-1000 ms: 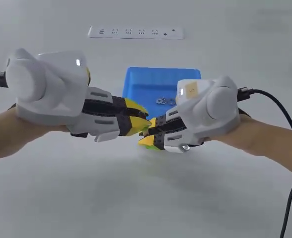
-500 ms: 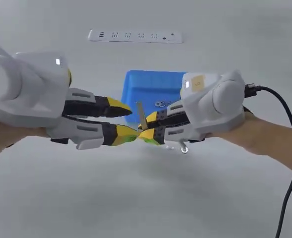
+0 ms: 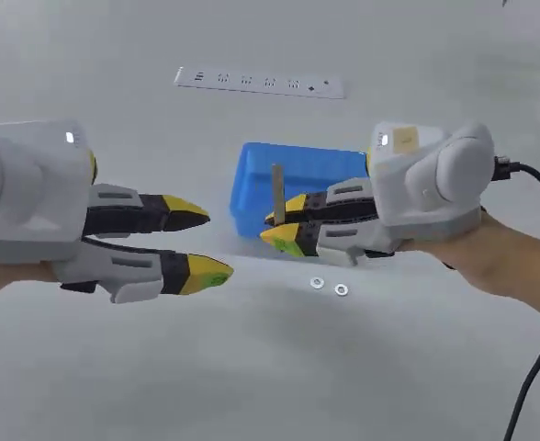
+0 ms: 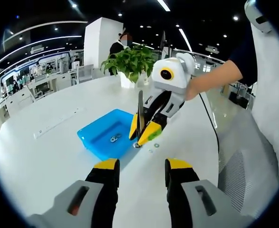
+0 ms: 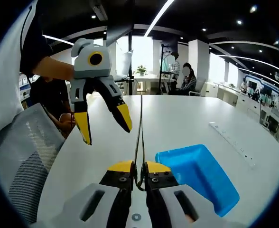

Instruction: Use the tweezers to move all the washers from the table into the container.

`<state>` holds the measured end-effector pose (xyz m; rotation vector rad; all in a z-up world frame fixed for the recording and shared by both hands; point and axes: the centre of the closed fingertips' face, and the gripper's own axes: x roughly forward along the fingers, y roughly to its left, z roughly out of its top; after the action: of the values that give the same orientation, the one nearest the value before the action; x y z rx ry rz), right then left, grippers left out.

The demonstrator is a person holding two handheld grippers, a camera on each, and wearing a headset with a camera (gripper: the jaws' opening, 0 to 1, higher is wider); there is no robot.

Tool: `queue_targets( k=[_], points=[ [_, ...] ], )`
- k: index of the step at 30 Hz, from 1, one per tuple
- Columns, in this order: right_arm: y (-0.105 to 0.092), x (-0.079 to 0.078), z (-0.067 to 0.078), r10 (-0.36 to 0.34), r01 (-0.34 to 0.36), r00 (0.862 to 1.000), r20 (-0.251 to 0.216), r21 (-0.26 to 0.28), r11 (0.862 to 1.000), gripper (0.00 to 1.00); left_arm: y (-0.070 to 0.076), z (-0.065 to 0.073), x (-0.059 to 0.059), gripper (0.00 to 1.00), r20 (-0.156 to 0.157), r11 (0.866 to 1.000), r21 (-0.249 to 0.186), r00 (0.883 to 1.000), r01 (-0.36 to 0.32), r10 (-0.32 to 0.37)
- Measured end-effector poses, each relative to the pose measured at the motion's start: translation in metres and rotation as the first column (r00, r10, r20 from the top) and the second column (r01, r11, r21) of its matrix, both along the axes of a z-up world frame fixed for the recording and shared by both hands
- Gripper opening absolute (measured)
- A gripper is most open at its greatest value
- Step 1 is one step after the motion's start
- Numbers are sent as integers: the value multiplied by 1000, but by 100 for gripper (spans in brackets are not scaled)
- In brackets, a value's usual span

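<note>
My right gripper [image 3: 275, 231] is shut on the metal tweezers [image 3: 276, 188], which stick up from its yellow tips in front of the blue container [image 3: 252, 175]. In the right gripper view the tweezers [image 5: 140, 128] rise straight from the closed jaws. My left gripper [image 3: 206, 243] hangs open to the left, apart from them, with nothing between its fingers. Two washers [image 3: 329, 287] lie on the table just below the right gripper. Other washers [image 4: 114, 139] lie inside the container [image 4: 94, 137].
A white power strip [image 3: 259, 83] lies at the far side of the white table [image 3: 270, 367]. A black cable [image 3: 536, 367] trails from the right gripper. A potted plant [image 4: 132, 64] stands at the table's far end. People sit in the background.
The left gripper has opened and drawn away to the left. The tweezers stay with the right gripper, now standing upright. The head camera has also shifted.
</note>
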<state>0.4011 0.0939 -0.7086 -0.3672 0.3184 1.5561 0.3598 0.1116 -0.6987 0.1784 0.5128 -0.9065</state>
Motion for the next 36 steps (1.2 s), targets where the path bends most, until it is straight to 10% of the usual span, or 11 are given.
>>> queue_targets(
  k=[17,36],
  points=[
    [-7,53,43,-79,75,996,38,85,994,9,13,-4,-15,66,-27,998,1,997,-66,66],
    [-3,88,-13,-77,78,997,-27,42,996,9,21,-27,-30,72,-109,994,32,988,-104,107]
  ],
)
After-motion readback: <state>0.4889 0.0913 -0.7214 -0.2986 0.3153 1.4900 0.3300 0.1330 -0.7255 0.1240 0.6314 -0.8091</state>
